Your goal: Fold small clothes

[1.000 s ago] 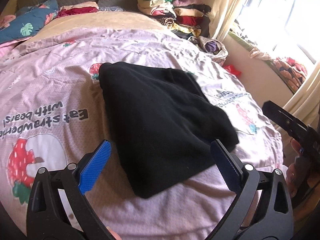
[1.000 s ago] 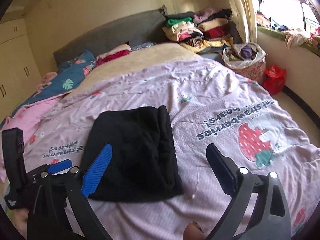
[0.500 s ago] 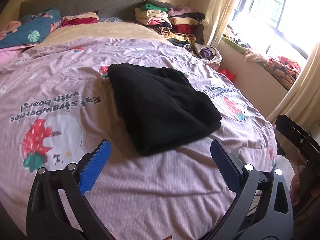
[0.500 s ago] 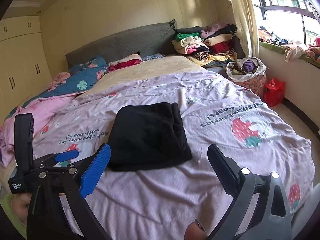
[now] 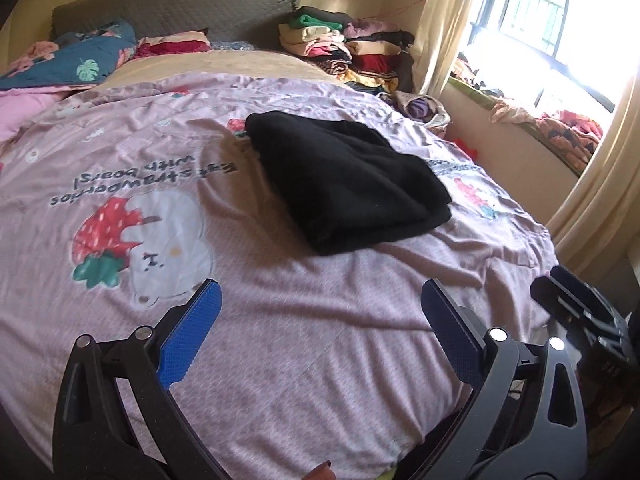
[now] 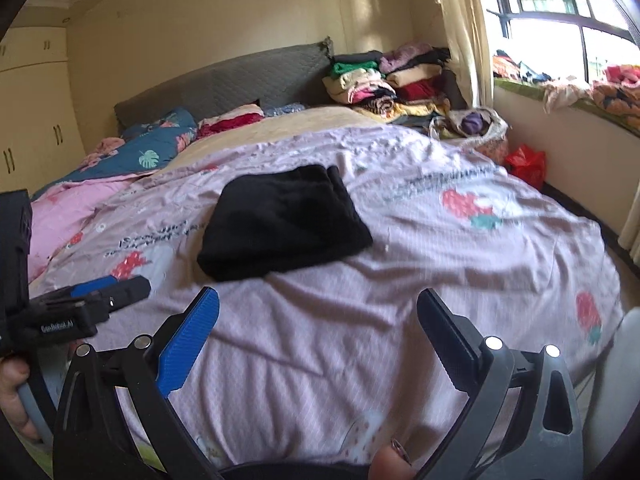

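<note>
Where the pink quilt spreads over the bed, the black garment lies folded into a rough rectangle near the middle, somewhat toward the window-side edge, touching nothing but the quilt. Both grippers hang over the foot edge, well apart from it. On the left gripper the jaws stand wide apart and hold nothing; on the right gripper the jaws are likewise spread and empty. Each shows at the edge of the other's view. A stack of folded clothes sits at the head corner beside the headboard, with a blue pillow at the opposite head corner.
</note>
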A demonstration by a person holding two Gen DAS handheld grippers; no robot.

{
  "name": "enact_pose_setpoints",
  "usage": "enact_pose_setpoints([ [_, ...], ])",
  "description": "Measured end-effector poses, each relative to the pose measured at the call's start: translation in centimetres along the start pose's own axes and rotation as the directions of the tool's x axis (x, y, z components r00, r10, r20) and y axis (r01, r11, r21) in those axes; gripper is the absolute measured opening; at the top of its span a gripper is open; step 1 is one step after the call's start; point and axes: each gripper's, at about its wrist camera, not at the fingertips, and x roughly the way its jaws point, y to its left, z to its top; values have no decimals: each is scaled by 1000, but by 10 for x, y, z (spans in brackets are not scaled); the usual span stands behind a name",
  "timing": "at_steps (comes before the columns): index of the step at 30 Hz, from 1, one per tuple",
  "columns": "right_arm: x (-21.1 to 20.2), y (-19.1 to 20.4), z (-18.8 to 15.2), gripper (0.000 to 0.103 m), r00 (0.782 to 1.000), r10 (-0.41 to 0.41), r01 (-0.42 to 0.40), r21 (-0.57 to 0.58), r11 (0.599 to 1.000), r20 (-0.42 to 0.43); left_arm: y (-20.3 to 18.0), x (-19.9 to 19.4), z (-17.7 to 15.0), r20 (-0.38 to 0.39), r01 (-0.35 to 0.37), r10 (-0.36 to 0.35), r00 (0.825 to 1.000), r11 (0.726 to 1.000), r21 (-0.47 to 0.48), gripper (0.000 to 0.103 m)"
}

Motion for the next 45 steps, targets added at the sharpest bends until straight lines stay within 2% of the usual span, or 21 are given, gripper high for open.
enact_pose_setpoints([
  [2, 0, 4, -3, 99, 1000, -21, 20, -15, 1000, -11, 3, -1, -2, -6, -4, 4, 1000, 1000, -8, 93],
  [25, -4, 0, -6, 99, 999, -32, 32, 14, 999, -17, 3, -2, -6, -22, -50, 51, 998, 999, 15, 93],
  [45, -4, 0, -6, 99, 999, -31, 31, 15, 999, -18, 2, -4, -5, -22, -58, 59, 998, 998, 22, 93],
])
